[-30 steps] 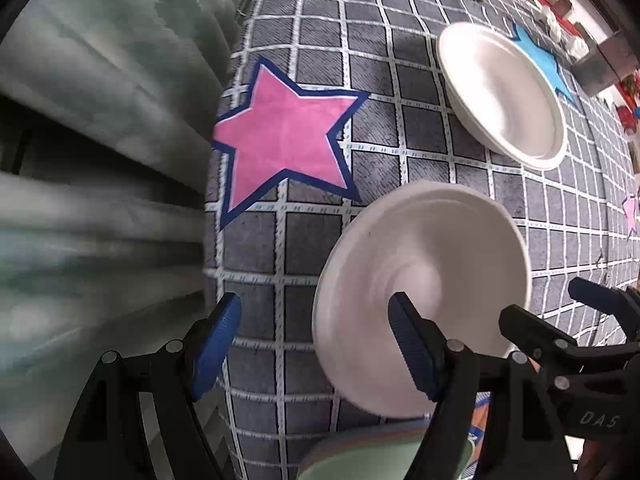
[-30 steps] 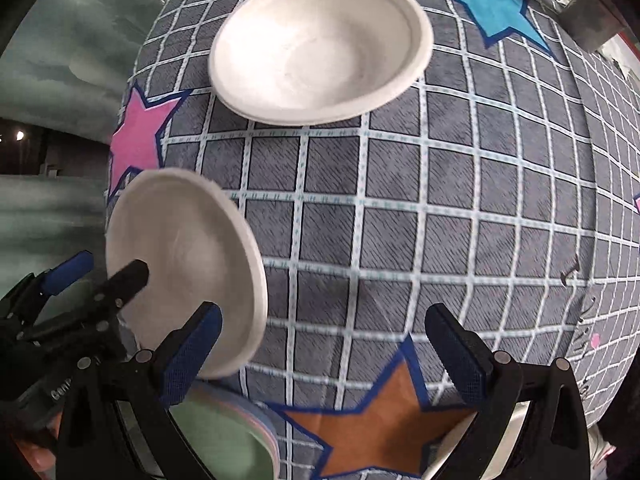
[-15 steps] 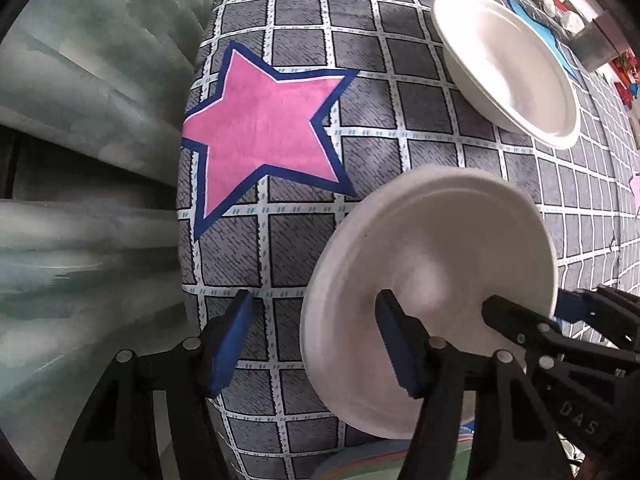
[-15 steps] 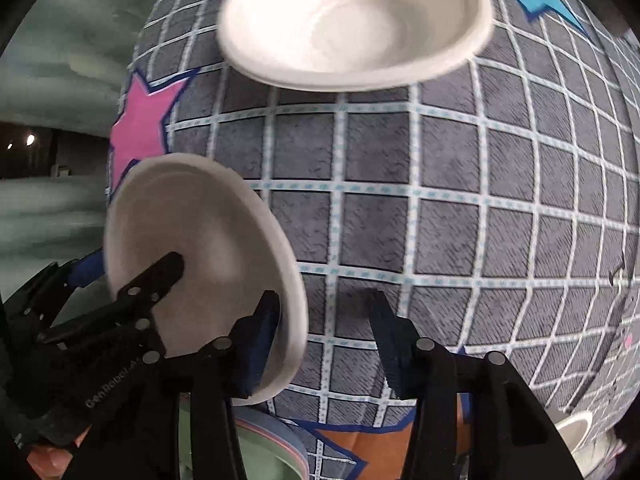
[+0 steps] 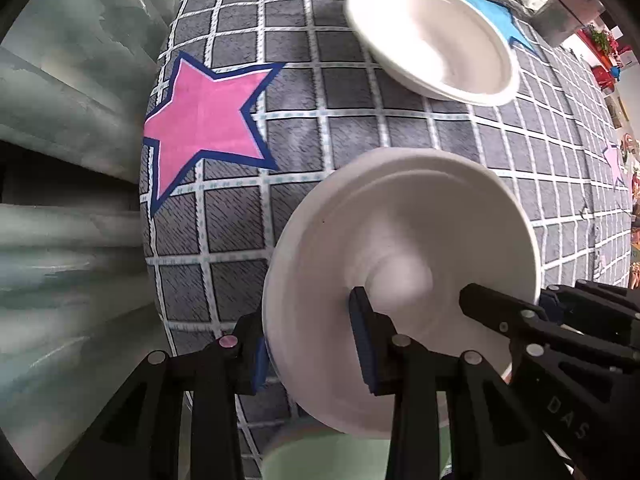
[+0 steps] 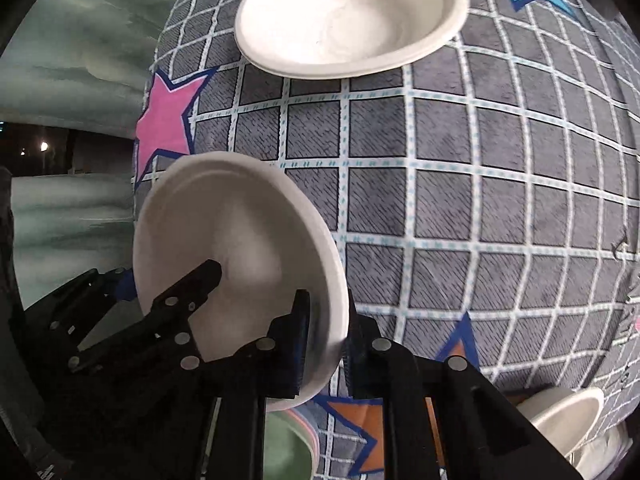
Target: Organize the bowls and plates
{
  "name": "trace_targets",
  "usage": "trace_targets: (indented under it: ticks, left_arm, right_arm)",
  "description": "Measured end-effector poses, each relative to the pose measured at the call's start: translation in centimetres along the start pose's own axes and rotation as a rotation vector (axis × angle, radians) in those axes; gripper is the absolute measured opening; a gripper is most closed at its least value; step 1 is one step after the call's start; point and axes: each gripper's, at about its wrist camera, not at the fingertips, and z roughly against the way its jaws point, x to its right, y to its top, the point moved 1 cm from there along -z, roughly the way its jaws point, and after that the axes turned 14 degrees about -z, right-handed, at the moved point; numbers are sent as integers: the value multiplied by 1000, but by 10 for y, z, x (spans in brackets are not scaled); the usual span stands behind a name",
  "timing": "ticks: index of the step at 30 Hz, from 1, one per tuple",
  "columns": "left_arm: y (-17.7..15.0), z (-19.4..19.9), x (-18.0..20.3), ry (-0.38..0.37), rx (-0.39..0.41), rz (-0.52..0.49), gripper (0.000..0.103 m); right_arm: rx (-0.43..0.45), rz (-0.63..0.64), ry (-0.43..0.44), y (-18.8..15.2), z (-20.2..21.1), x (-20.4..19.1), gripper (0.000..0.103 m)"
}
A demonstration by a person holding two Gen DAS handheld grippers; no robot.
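A white paper bowl (image 5: 400,256) is held tilted above the grey checked cloth, between both grippers. My left gripper (image 5: 308,344) is shut on its left rim. My right gripper (image 6: 324,344) is shut on its right rim; the bowl (image 6: 236,240) fills the lower left of the right wrist view. The right gripper's fingers (image 5: 504,320) show at the bowl's right side in the left wrist view, and the left gripper's fingers (image 6: 188,292) reach into the bowl in the right wrist view. A second white bowl (image 5: 432,36) lies upright on the cloth farther away (image 6: 348,16).
A stack of pastel plates (image 5: 336,456) lies just below the held bowl (image 6: 292,444). Another white bowl (image 6: 568,412) sits at the lower right. The cloth (image 5: 304,92) has pink (image 5: 204,120), blue and orange stars. Its edge drops off at the left onto green drapery (image 5: 68,80).
Both grippers have closed onto the tilted bowl's rim, left on the left side, right on the right side. The bowl stands slightly higher and nearer the far bowl.
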Motion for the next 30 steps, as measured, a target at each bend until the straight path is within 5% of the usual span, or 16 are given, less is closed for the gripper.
trace_targets:
  ticks: [18,30]
  left_arm:
    - [-21,76,185,16,64,-94,42]
    - [-45,51,242,7,27,-87,45]
  right_arm:
    - [52,-41,60,-41,72,125,18]
    - [21,-21,41,-81,93,224,18]
